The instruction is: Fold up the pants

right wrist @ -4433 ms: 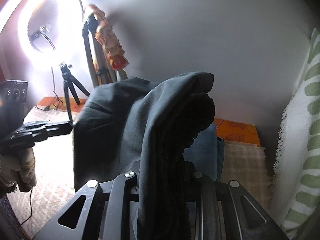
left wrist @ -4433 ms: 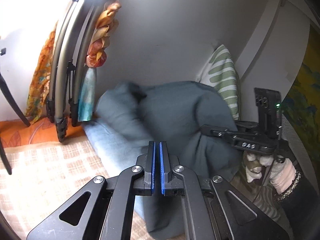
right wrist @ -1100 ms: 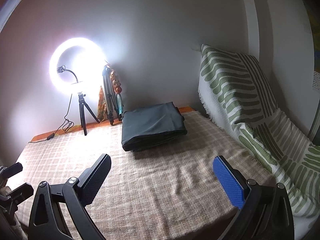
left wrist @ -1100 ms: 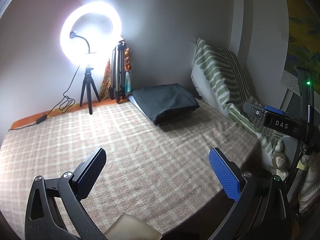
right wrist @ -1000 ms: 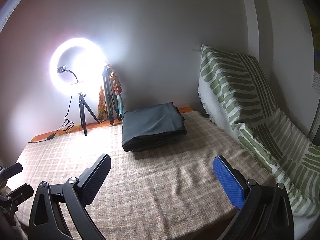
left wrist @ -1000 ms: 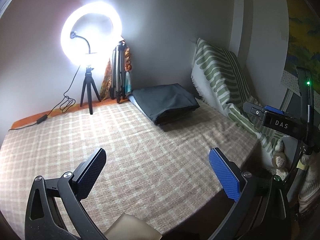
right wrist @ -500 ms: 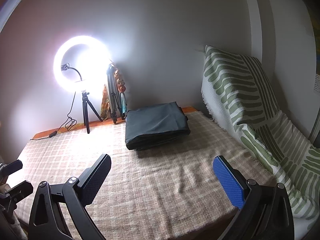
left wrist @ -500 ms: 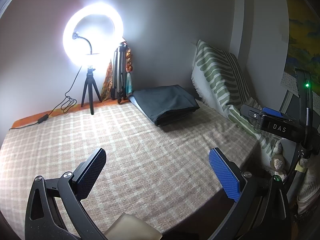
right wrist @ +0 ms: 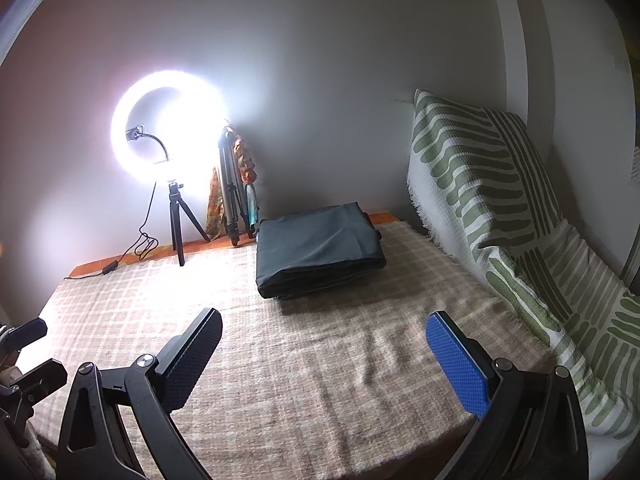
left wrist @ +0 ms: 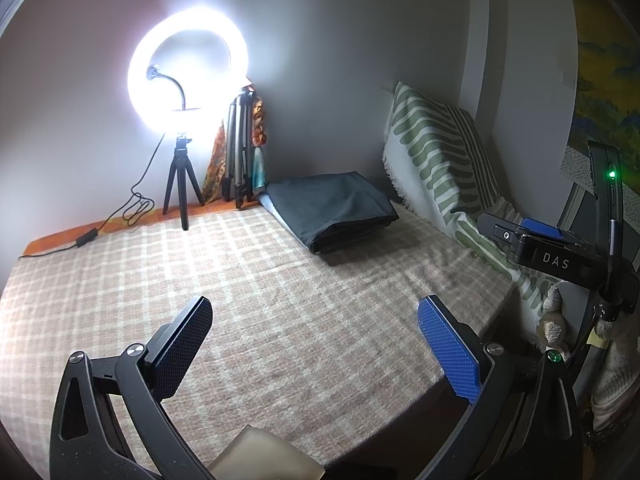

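The dark grey pants (left wrist: 330, 210) lie folded into a flat rectangle at the far side of the checked bedspread (left wrist: 260, 280), near the wall; they also show in the right wrist view (right wrist: 318, 252). My left gripper (left wrist: 316, 344) is open and empty, held well back over the near edge of the bed. My right gripper (right wrist: 324, 354) is open and empty, also far back from the pants. The right gripper's body (left wrist: 556, 252) shows at the right of the left wrist view.
A lit ring light on a small tripod (left wrist: 182, 136) stands at the back left with its cable on the bed. A folded tripod with scarves (left wrist: 242, 156) leans on the wall. A green-striped cushion (right wrist: 492, 200) lines the right side.
Since 4.4 s ago both grippers let go of the pants, opened and pulled far back; the pants now lie folded. In the last second only a slight drift of both views.
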The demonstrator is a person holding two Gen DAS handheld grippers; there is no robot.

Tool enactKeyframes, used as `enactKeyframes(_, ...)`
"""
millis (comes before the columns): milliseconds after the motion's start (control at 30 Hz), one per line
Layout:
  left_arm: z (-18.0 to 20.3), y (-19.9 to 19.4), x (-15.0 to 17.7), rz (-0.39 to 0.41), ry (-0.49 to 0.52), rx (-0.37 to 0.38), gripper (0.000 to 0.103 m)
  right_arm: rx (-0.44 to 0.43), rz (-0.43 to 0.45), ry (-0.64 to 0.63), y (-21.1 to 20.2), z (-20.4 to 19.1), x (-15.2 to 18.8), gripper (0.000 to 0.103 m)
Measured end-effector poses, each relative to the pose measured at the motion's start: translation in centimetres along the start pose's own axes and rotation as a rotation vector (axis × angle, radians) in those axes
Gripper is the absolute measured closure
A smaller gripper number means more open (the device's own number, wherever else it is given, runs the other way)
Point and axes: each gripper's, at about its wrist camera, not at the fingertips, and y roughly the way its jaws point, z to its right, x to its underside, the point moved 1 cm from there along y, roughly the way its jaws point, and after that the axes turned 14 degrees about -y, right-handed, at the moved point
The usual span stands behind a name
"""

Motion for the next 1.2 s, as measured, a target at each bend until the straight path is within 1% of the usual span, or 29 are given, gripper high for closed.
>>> enactKeyframes(1200,0.20,-0.29,-0.15,0.002,-0.001,-0.005,0.001,-0.017,-0.009,0.010,0.28,-0.64,0.39,0.000)
